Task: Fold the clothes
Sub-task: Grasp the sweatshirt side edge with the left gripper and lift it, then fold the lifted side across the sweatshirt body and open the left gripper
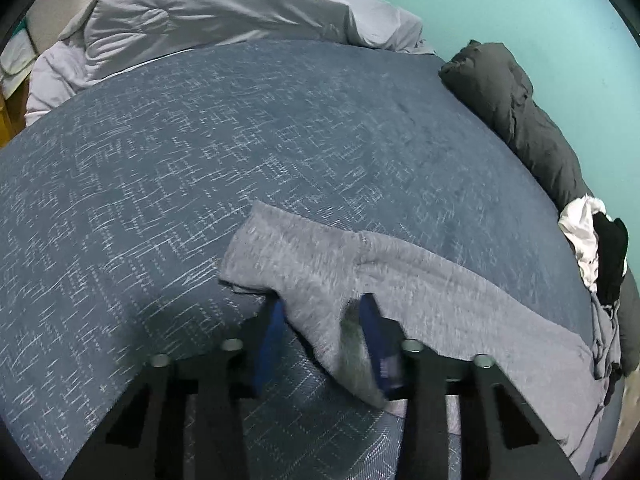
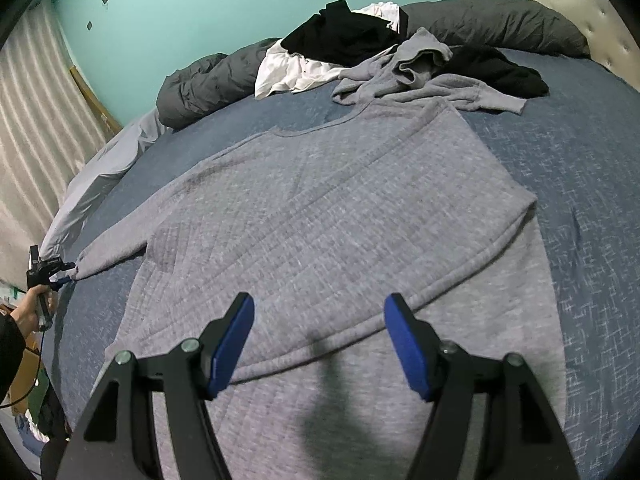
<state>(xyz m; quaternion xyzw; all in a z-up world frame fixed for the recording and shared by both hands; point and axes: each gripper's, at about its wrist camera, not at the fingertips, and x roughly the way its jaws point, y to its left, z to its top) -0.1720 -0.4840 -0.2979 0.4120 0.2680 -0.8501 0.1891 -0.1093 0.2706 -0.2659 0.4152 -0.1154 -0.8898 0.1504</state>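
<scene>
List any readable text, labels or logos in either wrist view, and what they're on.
None readable. The grey sweater, the bedspread and the clothes pile show no print. Faint marks on the left gripper's pad are too blurred to read.

Blue patterned bedspread, pale grey duvet, dark grey pillow, teal wall.
</scene>
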